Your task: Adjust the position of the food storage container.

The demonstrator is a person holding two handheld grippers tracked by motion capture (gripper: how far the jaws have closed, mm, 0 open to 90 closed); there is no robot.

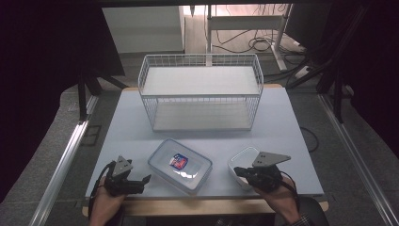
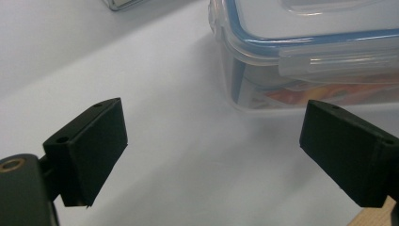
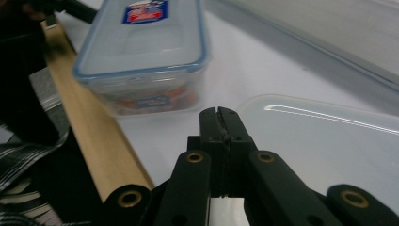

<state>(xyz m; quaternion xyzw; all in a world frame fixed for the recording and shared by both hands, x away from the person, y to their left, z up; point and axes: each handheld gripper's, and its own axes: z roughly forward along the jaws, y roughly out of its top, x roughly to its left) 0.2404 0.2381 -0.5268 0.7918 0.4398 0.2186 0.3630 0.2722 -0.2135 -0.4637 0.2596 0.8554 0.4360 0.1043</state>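
A clear lidded box with a blue seal and a red-and-blue label lies at the front middle of the table. My left gripper rests to its left, open, jaws pointing at the box. Up close, the box's latched side stands just beyond the left gripper, whose jaws stand wide apart over bare table. A small translucent container sits at the front right. My right gripper is at its near edge. Its jaws are pressed together with nothing between them, and the translucent container lies just to their right.
A white wire basket rack with two levels stands at the back middle of the pale blue table. The table's wooden front edge runs close beside the lidded box. Dark curtains and cables surround the table.
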